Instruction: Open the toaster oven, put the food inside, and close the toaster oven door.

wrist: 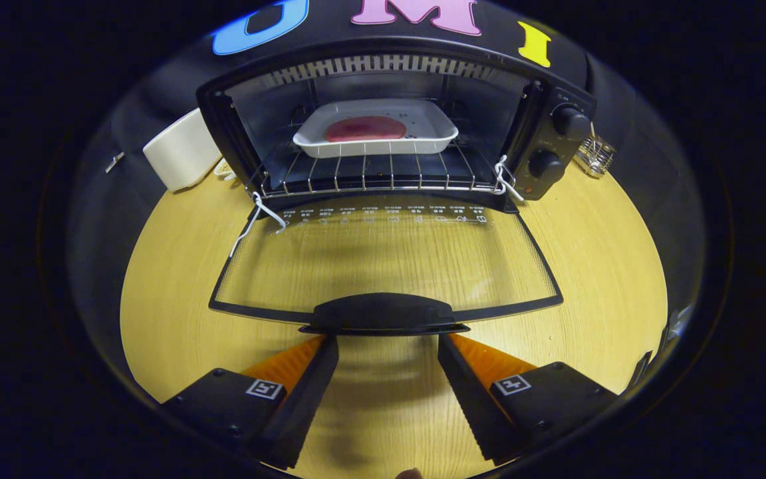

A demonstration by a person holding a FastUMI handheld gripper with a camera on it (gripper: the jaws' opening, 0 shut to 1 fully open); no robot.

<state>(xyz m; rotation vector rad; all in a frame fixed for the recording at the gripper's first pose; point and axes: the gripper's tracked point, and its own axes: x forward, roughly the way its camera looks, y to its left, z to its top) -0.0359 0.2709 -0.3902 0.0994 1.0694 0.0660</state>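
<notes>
The black toaster oven stands at the back of the wooden table with its glass door folded down flat toward me. Inside, on the wire rack, rests a white dish holding a round reddish piece of food. The door's black handle lies just ahead of my fingertips. My gripper is open, its two black fingers spread to either side of the handle's width, with nothing between them.
A white container sits left of the oven. A small wire object lies to the oven's right. White cords hang at both door hinges. Two knobs are on the oven's right panel. Bare wooden tabletop surrounds the door.
</notes>
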